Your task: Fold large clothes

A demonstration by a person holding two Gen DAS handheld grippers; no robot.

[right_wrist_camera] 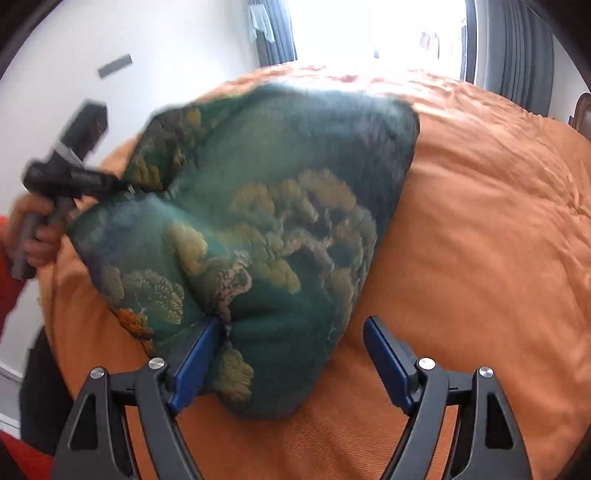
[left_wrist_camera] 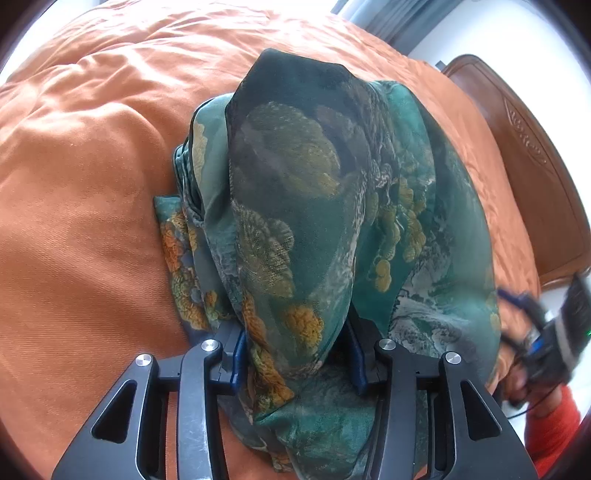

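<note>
A thin green garment point(left_wrist_camera: 303, 192) printed with gold and orange flowers lies bunched on the orange bed cover point(left_wrist_camera: 74, 221). In the left wrist view a loose fold of it hangs across my left gripper point(left_wrist_camera: 295, 326). The blue pads stand apart on either side of that fold, so the gripper is open. From the right wrist view the garment point(right_wrist_camera: 258, 221) billows up, blurred, with the left gripper point(right_wrist_camera: 127, 188) at its far left corner. My right gripper point(right_wrist_camera: 293, 321) is wide open at the near edge. Its left finger point(right_wrist_camera: 199, 354) touches the cloth, and the right one stands clear over the cover.
The orange cover point(right_wrist_camera: 480, 240) spreads to the right of the garment. A wooden headboard point(left_wrist_camera: 535, 166) borders the bed on the right of the left wrist view. A bright window point(right_wrist_camera: 376, 29) with dark curtains lies beyond the bed. A hand point(right_wrist_camera: 40, 236) in a red sleeve holds the left gripper's handle.
</note>
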